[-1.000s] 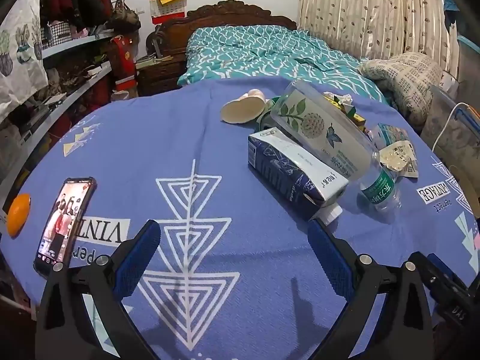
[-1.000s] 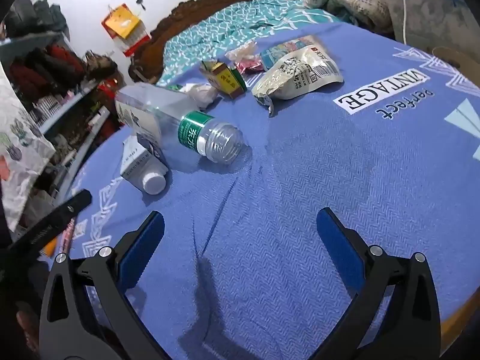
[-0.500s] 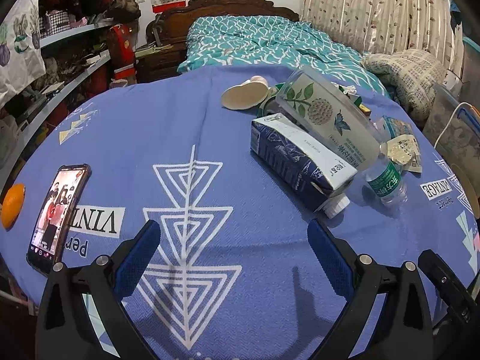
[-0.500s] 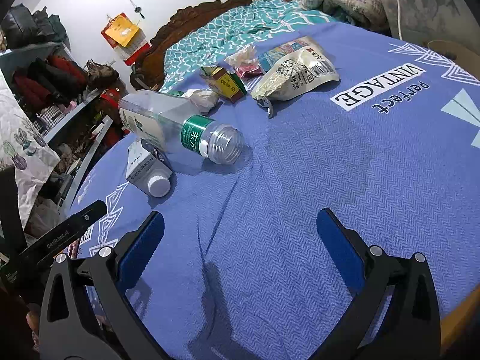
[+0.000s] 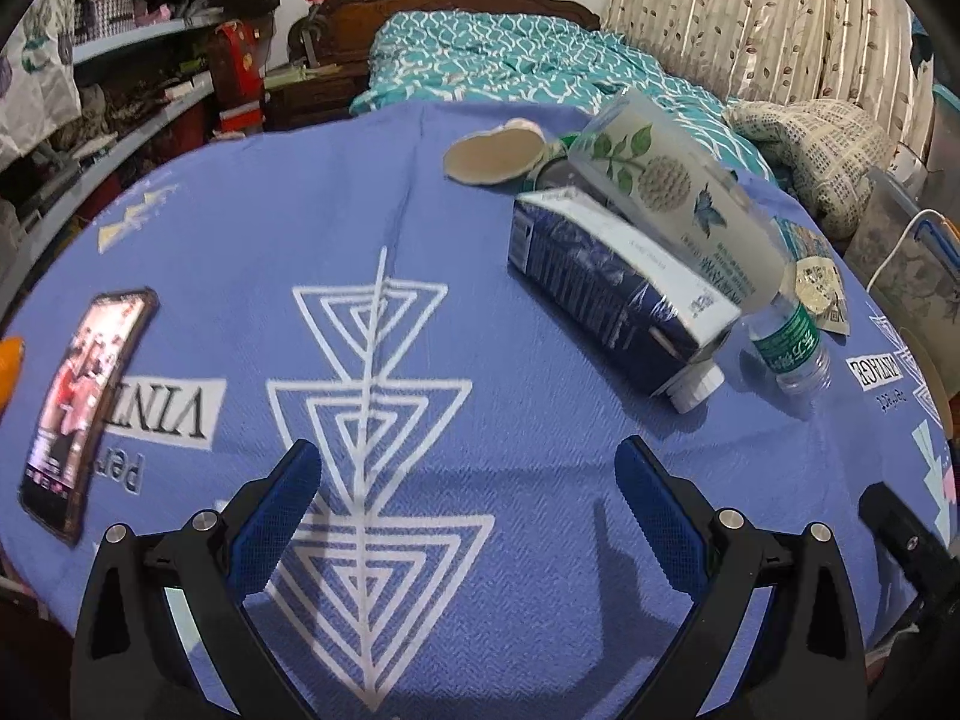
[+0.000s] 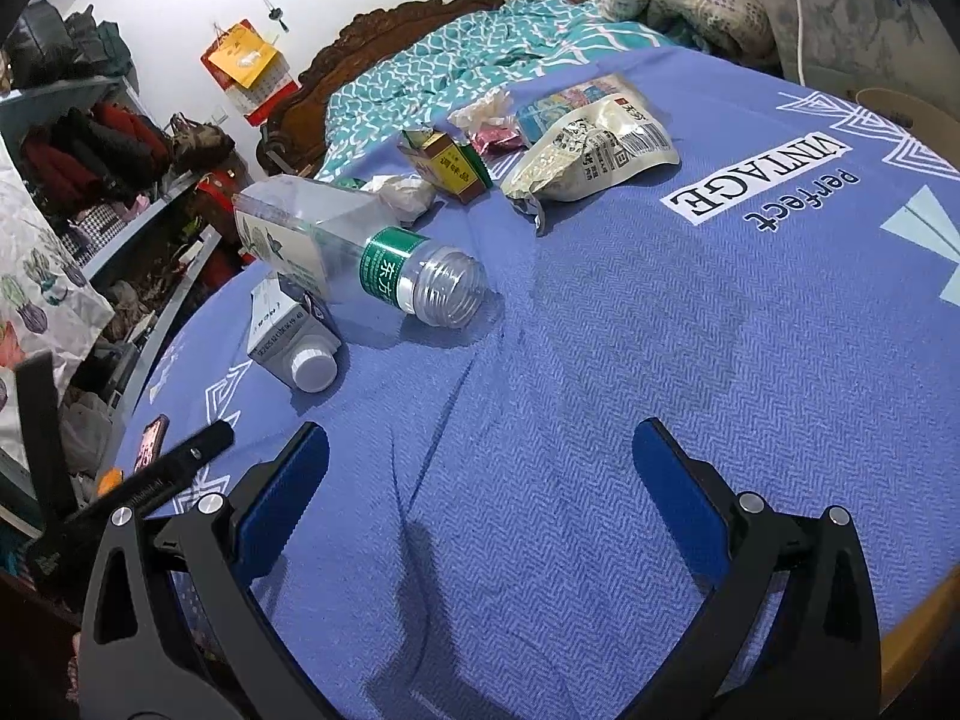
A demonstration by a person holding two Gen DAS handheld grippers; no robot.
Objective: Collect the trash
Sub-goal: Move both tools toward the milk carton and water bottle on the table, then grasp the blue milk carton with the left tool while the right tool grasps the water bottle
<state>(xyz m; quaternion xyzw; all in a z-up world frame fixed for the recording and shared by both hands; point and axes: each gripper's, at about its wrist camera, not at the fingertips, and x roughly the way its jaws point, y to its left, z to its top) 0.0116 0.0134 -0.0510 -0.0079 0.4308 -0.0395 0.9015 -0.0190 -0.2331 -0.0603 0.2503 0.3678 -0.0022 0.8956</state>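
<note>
Trash lies on a round table with a blue cloth [image 5: 420,252]. A dark blue carton [image 5: 612,288] with a white cap lies on its side; it also shows in the right wrist view [image 6: 288,330]. An empty clear bottle [image 5: 690,222] with a green label leans on it, mouth open [image 6: 384,264]. A tan paper cup [image 5: 492,153] lies behind. A snack bag [image 6: 594,150], a yellow-green box [image 6: 447,165] and crumpled wrappers [image 6: 408,192] lie farther back. My left gripper [image 5: 468,498] and right gripper [image 6: 480,480] are open and empty, above the cloth, short of the trash.
A phone [image 5: 84,402] with its screen lit lies at the table's left edge beside an orange [image 5: 9,360]. A bed [image 5: 528,66] stands behind the table, shelves [image 5: 120,90] at the left, and a plastic bin with a cable [image 5: 900,252] at the right.
Both grippers have moved a little forward over the table toward the trash. Nothing on the table has moved. Both stay open.
</note>
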